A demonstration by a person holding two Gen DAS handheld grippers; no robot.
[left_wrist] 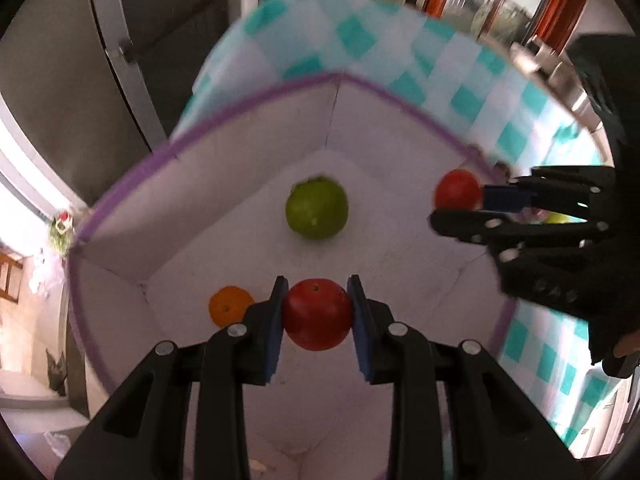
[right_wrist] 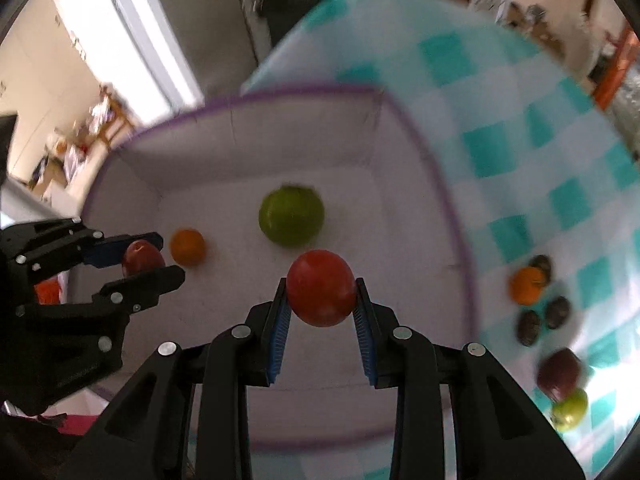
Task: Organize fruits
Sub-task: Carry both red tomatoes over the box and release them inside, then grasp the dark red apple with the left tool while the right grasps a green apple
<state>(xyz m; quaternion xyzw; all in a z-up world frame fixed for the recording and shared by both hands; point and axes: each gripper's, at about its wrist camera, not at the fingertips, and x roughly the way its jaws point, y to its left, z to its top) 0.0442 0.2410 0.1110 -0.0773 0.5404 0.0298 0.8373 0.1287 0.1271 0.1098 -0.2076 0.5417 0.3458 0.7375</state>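
Gripping a red apple (left_wrist: 317, 314) in the left hand-held gripper (left_wrist: 317, 312), stem dimple facing the camera, right hand-held gripper (right_wrist: 321, 294) clenching a red tomato (right_wrist: 321, 293), both hovering over the white bin (left_wrist: 132, 216).

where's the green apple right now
The green apple lies on the floor of the white box, near its back wall, beyond both grippers; the orange sits to its left.
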